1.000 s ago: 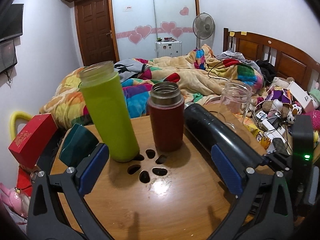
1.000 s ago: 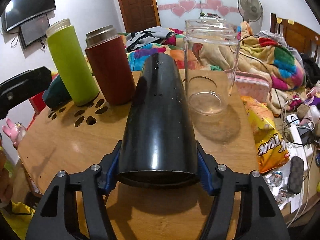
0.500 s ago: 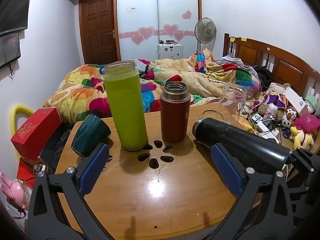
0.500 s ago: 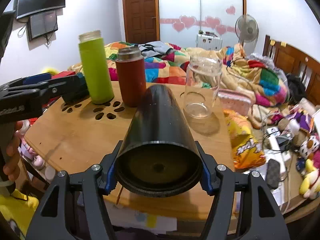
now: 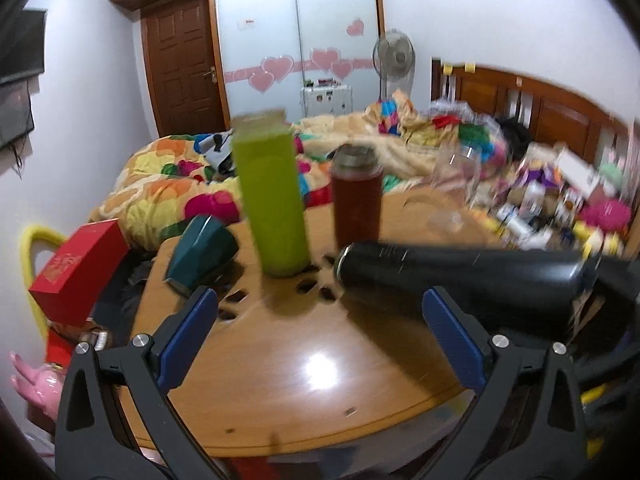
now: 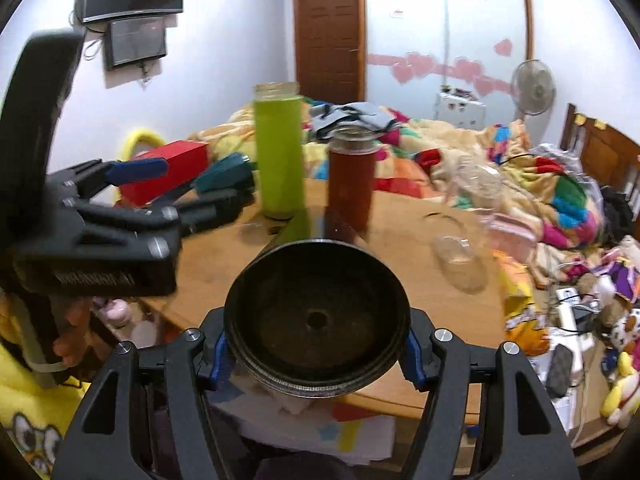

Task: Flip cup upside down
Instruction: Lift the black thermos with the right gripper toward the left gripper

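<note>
The right gripper (image 6: 316,354) clamps one black cup (image 6: 316,322) lying level between its fingers, beyond them three upright cups on the bench (image 5: 280,368); the left gripper (image 5: 320,332) gapes empty.

The right gripper (image 6: 316,354) is clamped on a black cup (image 6: 317,322) lying along the view, its round end facing the camera and filling the near centre. Its blue fingers (image 6: 412,356) press both sides. Beyond, on the wooden counter (image 6: 404,240), a green bottle (image 6: 279,156) and a red-brown flask (image 6: 352,182) stand upright, with a blurred clear glass jar (image 6: 466,232) to the right. The left gripper (image 6: 192,186) hangs at far left, its fingers spread apart
</note>
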`<move>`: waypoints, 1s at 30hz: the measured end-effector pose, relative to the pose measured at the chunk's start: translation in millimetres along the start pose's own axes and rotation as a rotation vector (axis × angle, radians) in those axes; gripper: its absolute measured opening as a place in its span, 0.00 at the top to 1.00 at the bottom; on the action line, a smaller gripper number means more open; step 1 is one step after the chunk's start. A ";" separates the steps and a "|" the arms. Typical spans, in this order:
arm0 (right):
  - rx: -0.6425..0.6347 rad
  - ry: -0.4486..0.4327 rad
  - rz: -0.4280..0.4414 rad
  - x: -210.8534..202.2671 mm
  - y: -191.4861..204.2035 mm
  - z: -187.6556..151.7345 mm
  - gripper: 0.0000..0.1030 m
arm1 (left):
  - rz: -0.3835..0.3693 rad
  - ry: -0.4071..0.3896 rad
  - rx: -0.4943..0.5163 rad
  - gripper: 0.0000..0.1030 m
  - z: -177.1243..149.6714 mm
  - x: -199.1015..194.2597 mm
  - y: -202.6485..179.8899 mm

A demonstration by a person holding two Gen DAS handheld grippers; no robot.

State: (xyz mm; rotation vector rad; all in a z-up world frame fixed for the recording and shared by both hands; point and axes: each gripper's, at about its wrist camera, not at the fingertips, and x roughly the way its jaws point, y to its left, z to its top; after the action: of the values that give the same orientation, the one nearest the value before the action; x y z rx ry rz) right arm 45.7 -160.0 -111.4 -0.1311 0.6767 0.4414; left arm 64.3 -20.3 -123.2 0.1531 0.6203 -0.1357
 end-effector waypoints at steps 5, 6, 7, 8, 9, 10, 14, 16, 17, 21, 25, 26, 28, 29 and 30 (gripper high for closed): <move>-0.010 0.022 0.037 9.2 4.8 0.5 0.41 | 0.070 0.040 0.222 0.00 -32.5 23.3 -3.9; -0.004 0.027 0.050 11.0 3.6 1.1 0.41 | 0.068 0.040 0.277 0.00 -38.4 28.0 -9.4; 0.001 0.031 0.059 12.1 2.9 1.7 0.41 | 0.056 0.034 0.331 0.00 -43.4 33.1 -15.4; 0.006 0.033 0.064 12.5 1.9 1.9 0.41 | 0.039 0.024 0.373 0.00 -47.2 35.9 -21.4; 0.010 0.035 0.069 12.6 0.0 3.1 0.41 | 0.015 0.002 0.411 0.00 -49.3 37.3 -28.3; 0.011 0.038 0.074 12.5 -1.5 3.9 0.41 | -0.001 -0.023 0.439 0.00 -50.4 37.9 -34.9; -0.004 0.049 0.091 11.5 -4.6 5.4 0.41 | -0.042 -0.111 0.512 0.08 -47.4 41.5 -56.1; -0.016 0.054 0.100 11.6 -6.2 6.3 0.41 | -0.090 -0.102 0.523 0.21 -45.0 47.1 -61.1; -0.019 0.058 0.107 11.4 -8.0 6.3 0.41 | -0.101 -0.098 0.533 0.22 -45.1 51.7 -63.6; -0.040 0.067 0.126 10.9 -13.0 6.1 0.41 | -0.060 -0.134 0.582 0.25 -47.1 57.6 -70.0; -0.084 0.064 0.140 8.2 -10.6 4.9 0.41 | -0.058 -0.165 0.598 0.24 -45.5 54.8 -70.1; -0.106 0.062 0.132 7.5 -8.1 4.4 0.41 | -0.058 -0.170 0.605 0.24 -46.2 55.0 -71.2; -0.145 0.059 0.115 6.3 -5.6 2.6 0.41 | -0.057 -0.182 0.616 0.24 -48.0 55.0 -74.0; -0.153 0.057 0.113 6.3 -5.5 2.5 0.41 | -0.058 -0.187 0.621 0.24 -49.1 54.4 -76.0; -0.160 0.054 0.112 5.8 -6.1 2.0 0.40 | -0.058 -0.193 0.627 0.24 -48.8 53.1 -78.8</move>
State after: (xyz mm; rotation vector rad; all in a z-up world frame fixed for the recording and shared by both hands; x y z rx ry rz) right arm 53.6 -162.9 -113.6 -0.2582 0.7033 0.6017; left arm 65.8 -92.8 -201.6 0.7196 0.3729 -0.3956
